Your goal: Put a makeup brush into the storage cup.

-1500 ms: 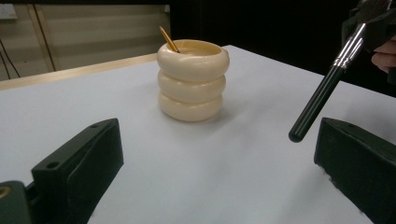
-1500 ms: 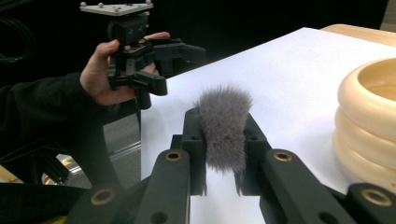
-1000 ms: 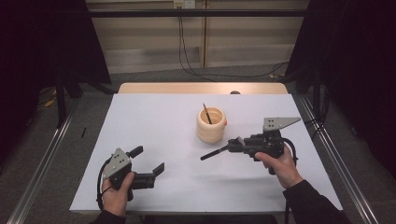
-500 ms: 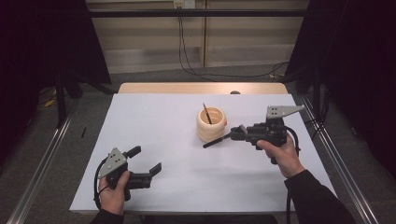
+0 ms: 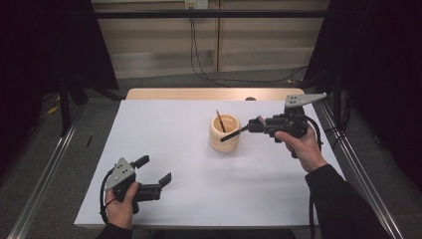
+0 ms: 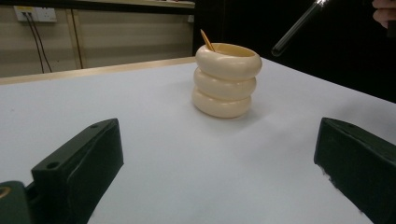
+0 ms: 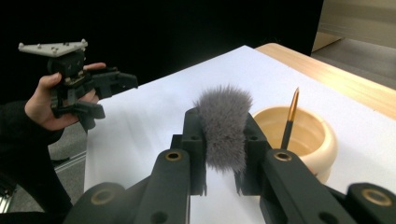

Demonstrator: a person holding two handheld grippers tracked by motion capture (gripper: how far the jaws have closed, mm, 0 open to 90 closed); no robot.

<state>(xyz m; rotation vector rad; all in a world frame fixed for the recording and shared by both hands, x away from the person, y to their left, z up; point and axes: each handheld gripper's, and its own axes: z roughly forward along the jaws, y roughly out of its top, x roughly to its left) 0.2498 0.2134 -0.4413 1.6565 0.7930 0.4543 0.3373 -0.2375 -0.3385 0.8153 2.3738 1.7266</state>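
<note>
Now right hand-held gripper carried brush over ribbed pot

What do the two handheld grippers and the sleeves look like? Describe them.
The left gripper and right gripper are black, each with two blocky jaws, a grey three-cornered plate dotted with holes on top, and a black cable trailing back. Brass-coloured screw holes mark the right one's arms. Both sleeves are dark.

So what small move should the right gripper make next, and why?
Probably tip the brush upright, handle down, and lower it into the cup. The right gripper is shut on its grey bristle end, the handle already slants over the rim, and a thin brush stands inside.
</note>
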